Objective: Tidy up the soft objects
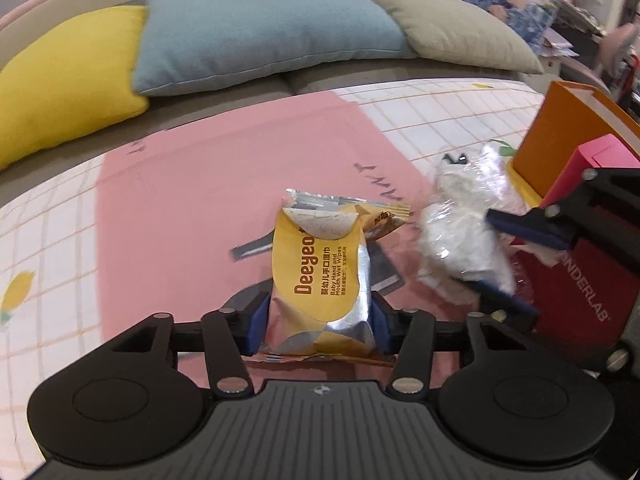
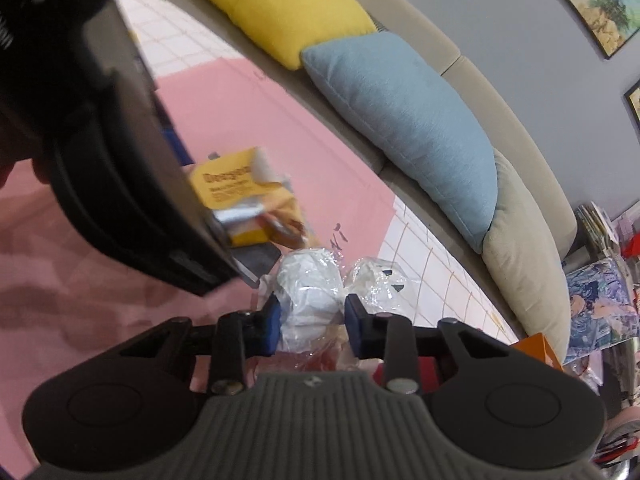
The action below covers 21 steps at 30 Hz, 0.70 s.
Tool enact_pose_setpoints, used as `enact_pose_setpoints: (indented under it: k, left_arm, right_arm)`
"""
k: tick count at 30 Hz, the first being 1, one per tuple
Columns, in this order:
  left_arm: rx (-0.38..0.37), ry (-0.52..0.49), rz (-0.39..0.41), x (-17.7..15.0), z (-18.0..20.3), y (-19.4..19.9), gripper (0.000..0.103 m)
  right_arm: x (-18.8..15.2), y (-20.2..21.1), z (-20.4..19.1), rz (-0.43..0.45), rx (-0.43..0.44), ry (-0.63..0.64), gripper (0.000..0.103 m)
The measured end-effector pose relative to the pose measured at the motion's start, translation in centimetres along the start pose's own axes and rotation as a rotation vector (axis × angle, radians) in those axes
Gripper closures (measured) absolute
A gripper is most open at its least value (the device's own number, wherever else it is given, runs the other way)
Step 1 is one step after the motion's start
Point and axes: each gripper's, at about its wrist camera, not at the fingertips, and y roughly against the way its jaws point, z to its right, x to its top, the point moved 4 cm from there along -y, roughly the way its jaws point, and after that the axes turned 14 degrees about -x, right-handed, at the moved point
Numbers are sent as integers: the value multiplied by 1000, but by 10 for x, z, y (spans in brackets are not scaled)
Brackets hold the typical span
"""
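Left claw [image 1: 316, 320] grips the wipes pack [image 1: 316, 272], right claw [image 2: 312, 322] the plastic-wrapped bundle [image 2: 310, 292], beside an orange box [image 1: 560, 128].

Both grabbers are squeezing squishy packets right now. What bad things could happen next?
1. The left gripper pinches the wipes pack only near its bottom end, so the tall pack might tip or slide out.
2. The right gripper squeezes the white bundle through shiny, crinkly plastic wrap, which looks slippery and could tear.
3. The two grippers are very close together, so they might bump when they lift.
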Motion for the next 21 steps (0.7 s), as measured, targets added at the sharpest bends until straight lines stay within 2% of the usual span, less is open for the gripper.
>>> enact_pose_setpoints:
  k: [5,7,13,18,21]
  left_arm:
    - [24,109,10,-26,-6,32,47]
    - [30,155,14,-40,-4,45,47]
    - [32,256,18,-86,16,75,48]
    - [27,257,5,-114,48,87,48]
    - [38,262,8,-121,60,87,47]
  right_arm:
    - [-5,39,2,134,116,-31,71]
    - [-11,56,1,156,182,-47,71]
    - [-42,93,-6,148,305,-51,71]
    - [-71,108,2,138,367,-34,69]
    - [-81,112,0,94,383,-74,63]
